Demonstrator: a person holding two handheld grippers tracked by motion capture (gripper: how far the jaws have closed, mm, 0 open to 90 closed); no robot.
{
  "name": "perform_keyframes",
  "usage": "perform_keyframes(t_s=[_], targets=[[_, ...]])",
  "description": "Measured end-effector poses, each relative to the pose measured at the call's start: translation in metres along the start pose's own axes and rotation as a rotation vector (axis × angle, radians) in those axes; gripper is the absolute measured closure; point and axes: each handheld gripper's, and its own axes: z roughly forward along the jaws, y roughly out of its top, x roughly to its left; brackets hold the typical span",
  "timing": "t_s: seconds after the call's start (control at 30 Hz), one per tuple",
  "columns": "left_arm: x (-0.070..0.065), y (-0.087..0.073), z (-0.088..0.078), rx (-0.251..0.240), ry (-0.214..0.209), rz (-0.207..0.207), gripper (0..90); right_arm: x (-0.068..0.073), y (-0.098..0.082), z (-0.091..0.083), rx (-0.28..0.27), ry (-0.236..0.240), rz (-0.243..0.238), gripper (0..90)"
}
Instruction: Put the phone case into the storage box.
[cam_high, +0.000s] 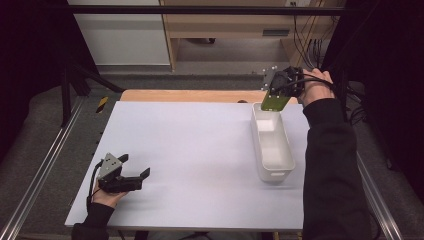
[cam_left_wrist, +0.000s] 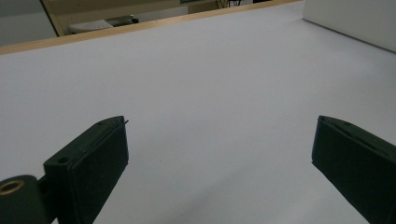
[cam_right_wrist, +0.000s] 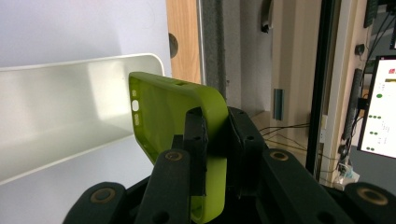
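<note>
Presently we find the right gripper clenched on a green phone case, one finger inside its shell and one against its back. We see the case held above the far end of the white bin, which sits at the right side of the table. We note the left gripper near the table's front left corner, its fingers spread wide and grasping nothing.
</note>
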Motion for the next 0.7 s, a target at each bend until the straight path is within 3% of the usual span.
perform_keyframes(t_s=[0.7], targets=[[0.001,-0.001,0.002,0.005,-0.006,-0.004,3.3,-0.011,0.013,0.042,-0.007,0.092,-0.099,78.9]])
